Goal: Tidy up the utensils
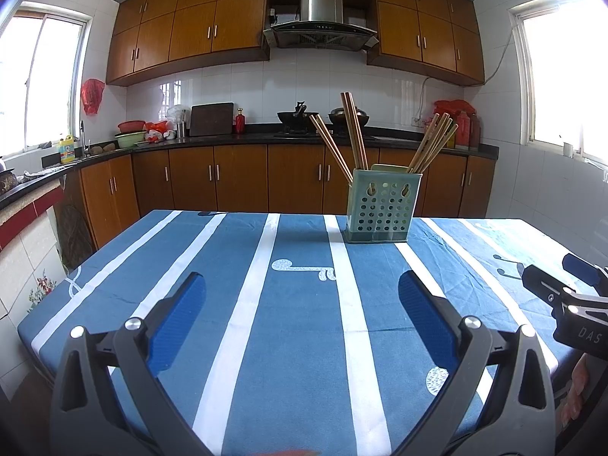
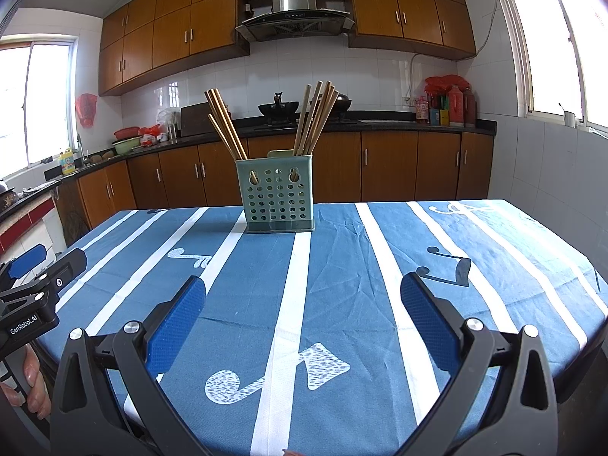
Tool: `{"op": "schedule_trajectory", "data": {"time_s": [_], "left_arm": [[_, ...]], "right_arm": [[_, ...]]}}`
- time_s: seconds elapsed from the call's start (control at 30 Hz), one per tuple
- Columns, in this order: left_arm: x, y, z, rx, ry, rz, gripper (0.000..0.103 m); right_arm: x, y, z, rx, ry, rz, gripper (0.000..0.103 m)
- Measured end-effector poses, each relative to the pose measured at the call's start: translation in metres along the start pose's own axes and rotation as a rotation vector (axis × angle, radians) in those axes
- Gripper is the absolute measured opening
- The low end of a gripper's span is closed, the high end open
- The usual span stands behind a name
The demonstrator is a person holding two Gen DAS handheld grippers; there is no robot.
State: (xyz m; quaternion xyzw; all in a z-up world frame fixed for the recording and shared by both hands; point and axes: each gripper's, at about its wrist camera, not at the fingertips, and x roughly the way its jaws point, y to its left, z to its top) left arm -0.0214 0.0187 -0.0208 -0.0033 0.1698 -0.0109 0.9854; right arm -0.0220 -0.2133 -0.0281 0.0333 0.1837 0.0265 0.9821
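Note:
A pale green perforated utensil holder (image 1: 382,209) stands upright at the far side of the table, also in the right wrist view (image 2: 279,195). Several wooden chopsticks (image 1: 351,136) lean out of it in two bunches, left (image 2: 224,127) and right (image 2: 315,117). My left gripper (image 1: 302,288) is open and empty, low over the near part of the table, well short of the holder. My right gripper (image 2: 304,292) is open and empty, also near the front edge. Each gripper shows at the edge of the other's view: the right one (image 1: 562,285), the left one (image 2: 41,266).
The table carries a blue cloth with white stripes and music notes (image 1: 266,304). Behind it runs a dark kitchen counter (image 1: 266,138) with woks, a cutting board, bowls and bottles, over brown cabinets. Windows are at both sides.

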Motion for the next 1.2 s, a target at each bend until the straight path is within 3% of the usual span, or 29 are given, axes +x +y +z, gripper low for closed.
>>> {"op": "schedule_trajectory", "data": {"time_s": [1.2], "left_arm": [[0.0019, -0.0005, -0.0035, -0.013, 0.014, -0.001, 0.099]], "right_arm": [[0.0001, 0.0016, 0.001, 0.003, 0.002, -0.001, 0.101]]}}
